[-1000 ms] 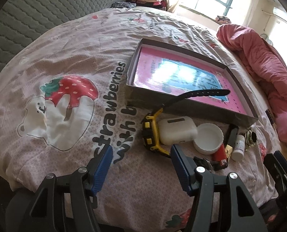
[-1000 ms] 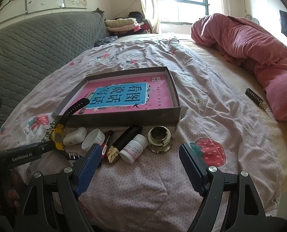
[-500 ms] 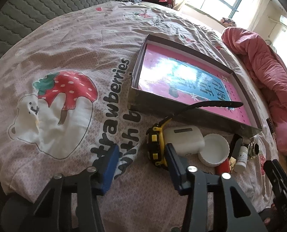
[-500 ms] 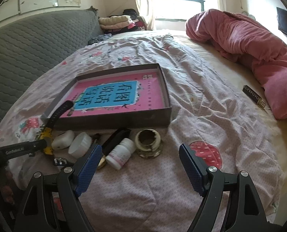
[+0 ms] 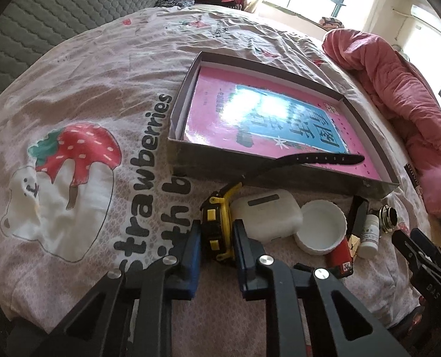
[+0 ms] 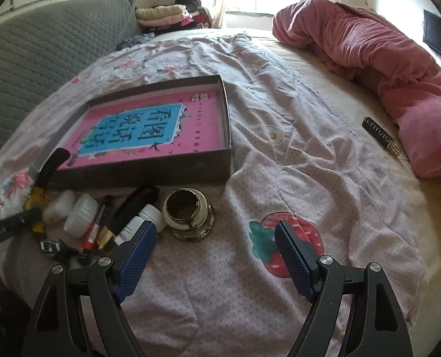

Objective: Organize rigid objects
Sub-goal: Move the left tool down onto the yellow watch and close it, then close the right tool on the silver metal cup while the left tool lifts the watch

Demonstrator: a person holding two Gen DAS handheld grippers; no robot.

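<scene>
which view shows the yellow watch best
The left wrist view: the yellow watch sits close between the left tongs, its strap across the box rim. In the right wrist view it is small at the left edge, mostly hidden.

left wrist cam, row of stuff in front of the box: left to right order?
Yellow watch between the left gripper fingers → white case → white lid → white bottle → brass ring.
</scene>
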